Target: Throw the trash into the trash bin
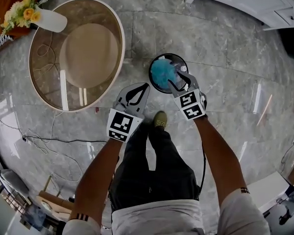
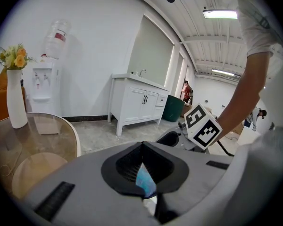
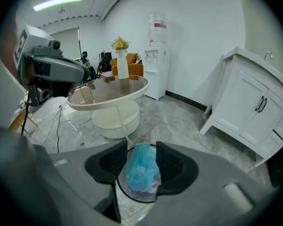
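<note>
A bulging blue trash bag sits in the round black trash bin on the marble floor. My right gripper hangs over the bin's near rim and is open. In the right gripper view the blue trash bag shows between my right gripper's pads, down in the bin, and the pads do not press on it. My left gripper is to the left of the bin with its tips together. In the left gripper view a thin blue sliver shows behind my left gripper's closed tips; I cannot tell whether it is pinched.
A round glass table with a white vase of flowers stands at the left. White cabinets are at the upper right. Cables trail on the floor at the left. The person's shoe is just below the bin.
</note>
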Available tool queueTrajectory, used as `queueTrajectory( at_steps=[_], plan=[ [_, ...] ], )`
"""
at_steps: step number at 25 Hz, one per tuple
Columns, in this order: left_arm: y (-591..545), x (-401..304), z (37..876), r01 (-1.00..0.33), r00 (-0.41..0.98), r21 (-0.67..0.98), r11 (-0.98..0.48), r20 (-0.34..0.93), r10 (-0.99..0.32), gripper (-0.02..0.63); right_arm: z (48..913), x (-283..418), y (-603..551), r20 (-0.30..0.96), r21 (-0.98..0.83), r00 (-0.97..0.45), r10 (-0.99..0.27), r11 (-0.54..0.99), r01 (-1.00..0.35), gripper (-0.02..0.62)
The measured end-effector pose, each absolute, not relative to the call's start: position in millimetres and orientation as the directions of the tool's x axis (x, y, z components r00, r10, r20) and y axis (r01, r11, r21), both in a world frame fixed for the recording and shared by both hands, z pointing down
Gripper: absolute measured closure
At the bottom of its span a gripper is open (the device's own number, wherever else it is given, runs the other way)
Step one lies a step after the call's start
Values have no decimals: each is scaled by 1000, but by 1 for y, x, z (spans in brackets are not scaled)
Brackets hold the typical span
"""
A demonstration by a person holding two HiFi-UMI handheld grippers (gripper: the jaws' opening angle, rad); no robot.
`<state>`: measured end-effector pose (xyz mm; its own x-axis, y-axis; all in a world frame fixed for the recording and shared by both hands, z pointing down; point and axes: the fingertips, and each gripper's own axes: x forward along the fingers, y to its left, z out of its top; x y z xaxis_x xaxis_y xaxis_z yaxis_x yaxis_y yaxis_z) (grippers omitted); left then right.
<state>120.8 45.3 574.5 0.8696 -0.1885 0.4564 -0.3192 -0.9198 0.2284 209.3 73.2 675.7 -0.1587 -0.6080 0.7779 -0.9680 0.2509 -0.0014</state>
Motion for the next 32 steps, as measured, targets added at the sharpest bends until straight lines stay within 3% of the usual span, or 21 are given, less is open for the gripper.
queueTrajectory(
  at_steps=[3,9,32],
  plan=[
    [45,125,571,-307,873,228,-924,454,-179,606,661,210,70,750,-2,-158,-642,237,-972,426],
    [39,134,549,-294,886,216,-931,427,-181,606,602,206,57,649,-1,-166,-742,217,-976,594],
    [23,138,326,-296,952,166,-941,132,-277,606,342,167,41,233,-96,-238,-943,221,-971,594]
  ],
)
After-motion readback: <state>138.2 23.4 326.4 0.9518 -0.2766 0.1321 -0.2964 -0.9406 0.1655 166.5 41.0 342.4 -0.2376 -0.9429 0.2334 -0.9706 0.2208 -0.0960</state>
